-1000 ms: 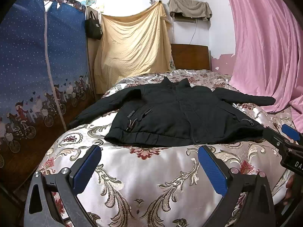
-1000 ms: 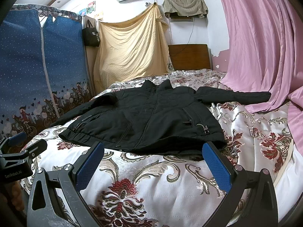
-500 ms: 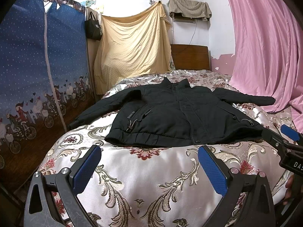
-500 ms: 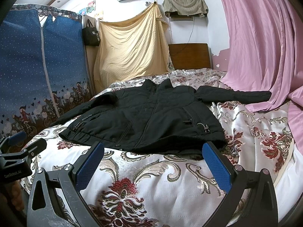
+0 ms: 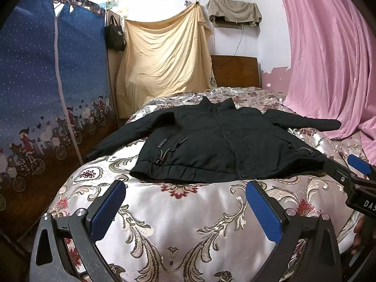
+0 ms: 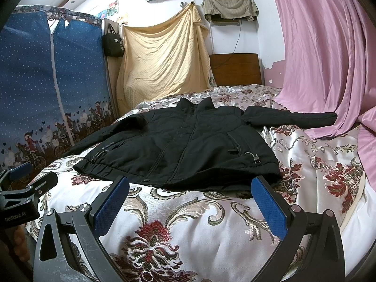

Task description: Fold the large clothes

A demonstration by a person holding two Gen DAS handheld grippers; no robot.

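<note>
Barely any change from a second ago: black jacket flat, front up, sleeves spread on the bed. Left gripper and right gripper wide apart, empty, short of its hem. Folding not yet begun.

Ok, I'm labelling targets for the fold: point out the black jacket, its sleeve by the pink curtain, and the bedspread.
black jacket (image 5: pixel 211 145), left wrist view, front panel.
sleeve (image 6: pixel 293 118), right wrist view, mid-length.
bedspread (image 6: pixel 178 211), right wrist view, bare patch before the hem.
</note>
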